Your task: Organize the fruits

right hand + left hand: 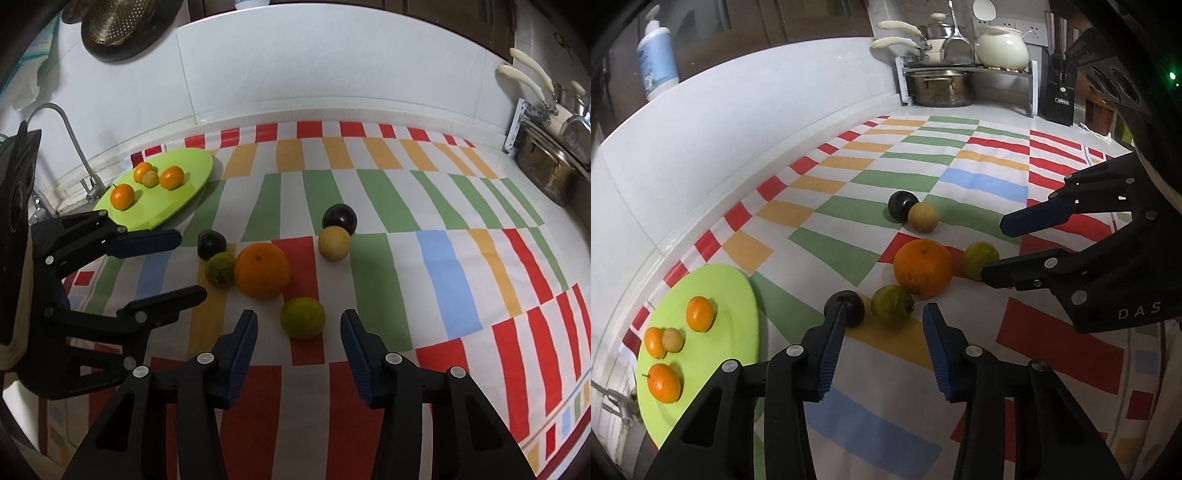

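In the left wrist view, our left gripper (884, 315) stands released at the bottom centre, nothing pressed between its fingers. A green fruit (891, 306) lies in the gap ahead of them, and a dark plum (849, 307) sits just behind the left fingertip. A big orange (922, 267) rests right of centre. At lower left a lime-green plate (738, 295) holds three small oranges and a pale round fruit. Further up, a second plum (902, 205) touches a tan fruit (923, 217). The right gripper (995, 247) reaches in from the right edge, jaws apart, its lower finger by another green fruit (979, 258).

In the right wrist view, the right gripper (298, 320) stands released (nothing clamped), with that green fruit (303, 317) between its tips, untouched as far as we can see. The orange (262, 270) lies above it, the plate (199, 162) at upper left, and the left gripper (190, 264) at the left edge.
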Action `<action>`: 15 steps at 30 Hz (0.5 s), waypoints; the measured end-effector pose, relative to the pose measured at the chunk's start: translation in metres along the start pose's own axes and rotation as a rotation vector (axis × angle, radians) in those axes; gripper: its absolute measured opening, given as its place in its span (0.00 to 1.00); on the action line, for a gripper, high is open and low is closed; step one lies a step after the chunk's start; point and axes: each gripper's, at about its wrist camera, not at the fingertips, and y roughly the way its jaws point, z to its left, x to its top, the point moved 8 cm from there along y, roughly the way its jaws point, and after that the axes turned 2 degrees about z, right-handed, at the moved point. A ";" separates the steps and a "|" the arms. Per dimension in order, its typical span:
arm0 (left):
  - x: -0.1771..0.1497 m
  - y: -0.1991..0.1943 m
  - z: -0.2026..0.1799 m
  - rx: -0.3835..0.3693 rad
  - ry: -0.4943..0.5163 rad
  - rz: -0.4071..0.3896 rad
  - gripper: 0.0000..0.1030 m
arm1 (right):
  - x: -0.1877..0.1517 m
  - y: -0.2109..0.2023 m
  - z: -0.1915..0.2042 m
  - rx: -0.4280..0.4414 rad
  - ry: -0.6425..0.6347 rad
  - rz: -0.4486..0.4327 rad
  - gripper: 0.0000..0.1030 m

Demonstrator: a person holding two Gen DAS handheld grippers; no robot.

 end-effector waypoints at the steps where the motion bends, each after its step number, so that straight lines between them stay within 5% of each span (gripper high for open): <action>1: 0.001 0.002 0.000 -0.002 0.005 0.003 0.41 | 0.000 0.002 -0.001 0.003 0.004 0.005 0.44; 15: 0.006 0.016 0.000 -0.021 0.029 0.012 0.36 | 0.000 0.017 -0.003 0.036 0.015 0.037 0.35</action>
